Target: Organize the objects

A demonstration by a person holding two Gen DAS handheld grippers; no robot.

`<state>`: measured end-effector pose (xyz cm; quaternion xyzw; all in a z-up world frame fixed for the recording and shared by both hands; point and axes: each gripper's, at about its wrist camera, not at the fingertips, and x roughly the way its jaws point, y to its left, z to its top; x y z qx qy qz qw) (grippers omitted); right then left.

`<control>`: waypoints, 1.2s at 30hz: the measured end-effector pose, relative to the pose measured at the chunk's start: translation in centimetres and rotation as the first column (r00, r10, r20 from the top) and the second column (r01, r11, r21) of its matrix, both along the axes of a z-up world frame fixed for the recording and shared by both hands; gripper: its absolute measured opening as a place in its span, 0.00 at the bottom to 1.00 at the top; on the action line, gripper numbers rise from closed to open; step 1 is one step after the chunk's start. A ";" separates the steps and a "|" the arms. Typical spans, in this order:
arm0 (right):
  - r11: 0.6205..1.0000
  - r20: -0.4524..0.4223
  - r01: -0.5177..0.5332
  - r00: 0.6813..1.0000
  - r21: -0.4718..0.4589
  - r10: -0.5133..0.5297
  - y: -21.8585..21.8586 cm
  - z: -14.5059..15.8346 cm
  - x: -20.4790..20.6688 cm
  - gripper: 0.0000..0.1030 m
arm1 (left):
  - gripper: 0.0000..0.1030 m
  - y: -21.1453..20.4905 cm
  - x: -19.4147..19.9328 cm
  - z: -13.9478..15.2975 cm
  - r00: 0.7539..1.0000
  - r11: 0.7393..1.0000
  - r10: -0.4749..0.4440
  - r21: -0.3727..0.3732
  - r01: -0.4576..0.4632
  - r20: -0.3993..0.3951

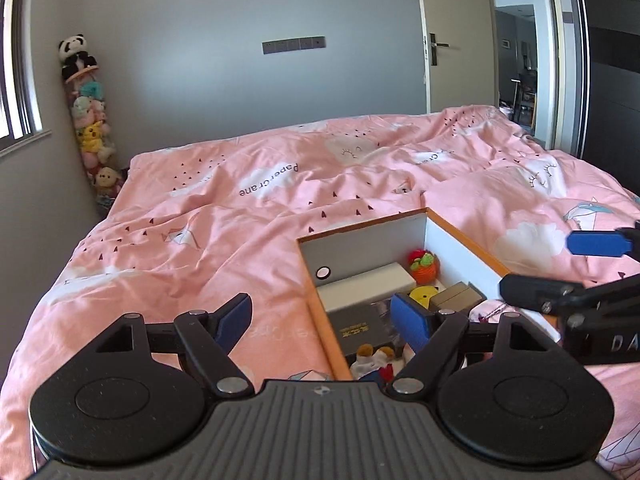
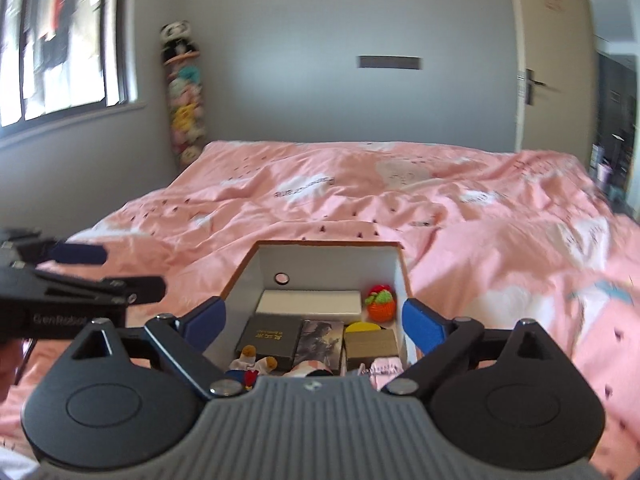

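Open cardboard box (image 2: 396, 280): orange rim, white walls | quilted bed cover (image 1: 240, 216): pink, white clouds, small dark triangles | crocheted ball (image 2: 380, 304): orange, green-red top | flat rectangular box (image 2: 272, 338): black, gold lettering

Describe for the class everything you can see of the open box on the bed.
The box is rectangular and lidless, apparently cardboard: orange outside and along its rim, white inside, with a small round hole in the far wall. It rests upright on the pink quilt. Packed inside are a white box, a black box with gold lettering, a picture card, a tan box, a yellow item, an orange knitted toy in the far right corner, and small plush toys nearest the camera. Neither tool touches it.
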<state>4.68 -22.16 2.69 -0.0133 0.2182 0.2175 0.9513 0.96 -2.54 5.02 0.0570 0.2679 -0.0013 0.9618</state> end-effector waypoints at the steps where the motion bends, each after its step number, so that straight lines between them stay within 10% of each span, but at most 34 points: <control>1: 0.999 -0.001 0.035 0.999 0.011 -0.035 -0.1 -0.4 -0.4 0.94 | 0.90 0.2 -0.2 -0.1 1.000 1.000 0.013 -0.011 -0.013 0.003; 9: 0.991 -0.022 0.130 0.991 0.026 -0.129 0.2 -3.3 -1.7 0.97 | 0.92 1.8 -1.8 -2.9 0.999 0.994 0.048 -0.093 -0.050 -0.025; 36: 0.981 -0.050 0.135 0.988 -0.143 -0.143 3.0 -7.8 -1.2 0.97 | 0.93 1.9 -1.3 -7.0 0.985 0.992 0.114 -0.031 -0.119 -0.129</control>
